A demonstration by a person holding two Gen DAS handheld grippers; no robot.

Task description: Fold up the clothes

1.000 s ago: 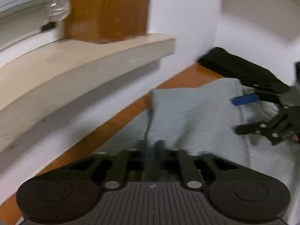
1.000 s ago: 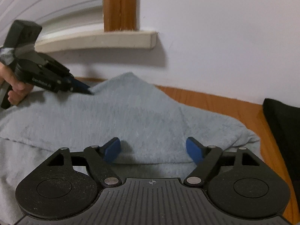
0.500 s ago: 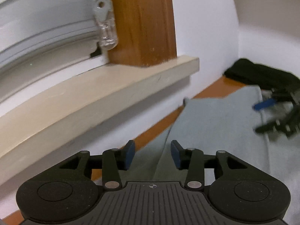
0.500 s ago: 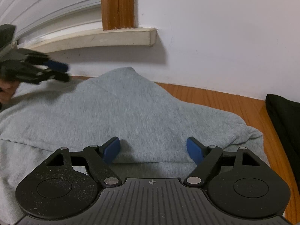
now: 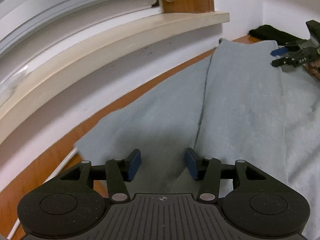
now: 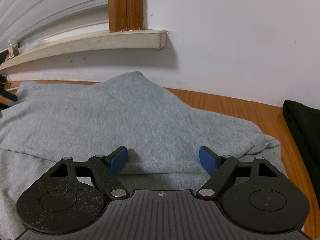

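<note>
Now the grey shirt [image 6: 140,120] lies folded on the wooden table [image 6: 230,104], and the left claw [image 5: 163,164] and right claw [image 6: 163,160] both gape apart over it at 6 o'clock, holding nothing.

The grey garment [image 6: 140,120] is cut off by the left and bottom edges; the black cloth [image 6: 304,124] is clipped at the right. The small jar [image 6: 12,47] on the sill is too tiny to be read.
</note>
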